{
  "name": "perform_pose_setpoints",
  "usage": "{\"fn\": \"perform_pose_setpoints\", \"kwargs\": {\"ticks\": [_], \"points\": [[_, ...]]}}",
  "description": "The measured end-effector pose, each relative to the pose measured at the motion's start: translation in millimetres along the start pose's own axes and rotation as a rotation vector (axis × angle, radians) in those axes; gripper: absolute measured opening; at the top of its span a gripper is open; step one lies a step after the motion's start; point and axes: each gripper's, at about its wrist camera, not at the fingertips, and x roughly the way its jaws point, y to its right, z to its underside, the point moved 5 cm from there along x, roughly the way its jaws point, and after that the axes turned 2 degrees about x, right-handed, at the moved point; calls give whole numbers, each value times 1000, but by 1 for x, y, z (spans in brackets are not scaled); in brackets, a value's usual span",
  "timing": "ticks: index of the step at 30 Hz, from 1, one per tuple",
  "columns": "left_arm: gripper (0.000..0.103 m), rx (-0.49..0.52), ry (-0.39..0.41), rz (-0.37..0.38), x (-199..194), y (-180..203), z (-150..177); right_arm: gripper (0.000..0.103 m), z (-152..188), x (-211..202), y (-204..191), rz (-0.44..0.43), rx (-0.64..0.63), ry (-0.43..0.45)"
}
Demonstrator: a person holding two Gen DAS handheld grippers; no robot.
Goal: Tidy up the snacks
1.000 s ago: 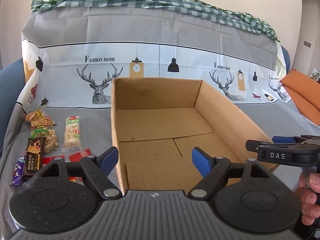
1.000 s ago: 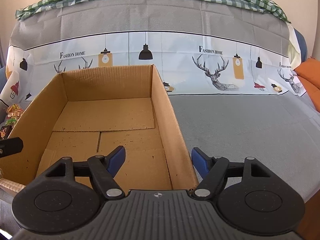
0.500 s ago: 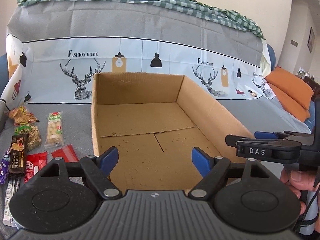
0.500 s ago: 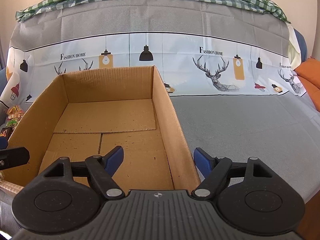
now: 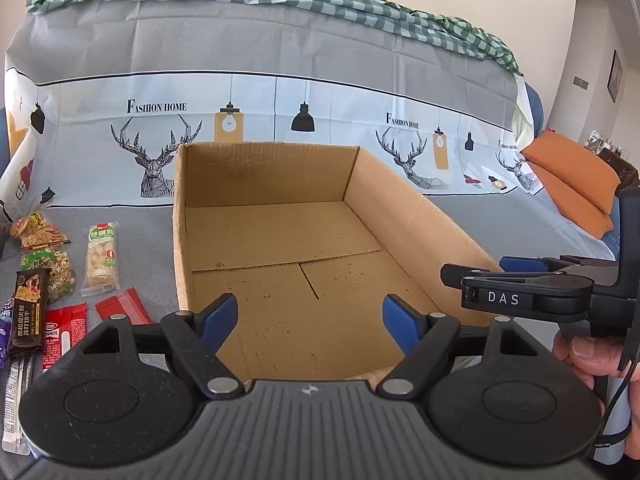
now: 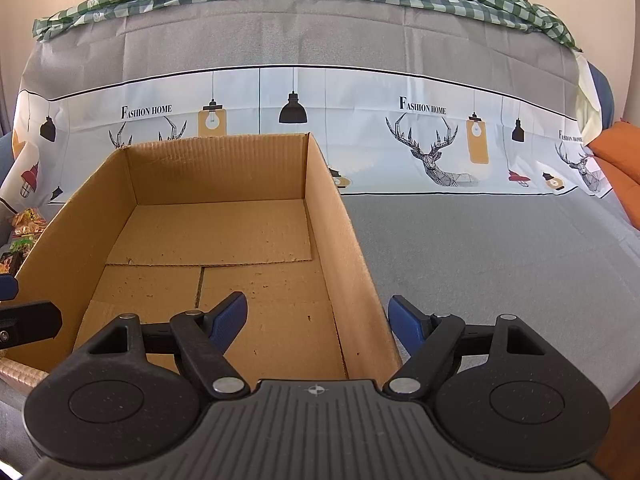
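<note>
While both claws hover with nothing between their pads, left gripper [image 5: 310, 318] spread wide over the near end of the cardboard box [image 5: 280, 248], right gripper [image 6: 318, 320] likewise agape astride the box's right wall. Box empty. Snacks [image 5: 60, 280] lie in a loose cluster on the grey cloth [image 5: 136, 240] just left of the box. Since a second ago: left view has swung slightly, right jaws widened a touch. Reads as setup; no snack picked yet.
</note>
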Motion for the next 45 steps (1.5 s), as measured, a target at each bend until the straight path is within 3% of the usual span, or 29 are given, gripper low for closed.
{"fn": "perform_pose_setpoints", "kwargs": {"ticks": [26,32,35,37,39,42,45], "points": [[80,1,1,16,0,2,1,80,-2,-2,-3,-16,2,22],[73,6,2,26,-2,3,2,67,-1,-7,-14,-46,-56,61],[59,12,7,33,-4,1,1,59,-2,-10,-20,-71,-75,87],[42,12,8,50,-8,-1,0,49,-4,-12,-24,-92,-80,104],[17,-4,-9,70,-11,-7,-2,42,-7,-16,-30,-116,-86,120],[11,-57,-39,101,-15,-27,-13,36,-11,-24,-43,-169,-99,158],[11,-45,-39,72,-23,-56,-33,36,-17,-33,-66,-230,-133,178]]}}
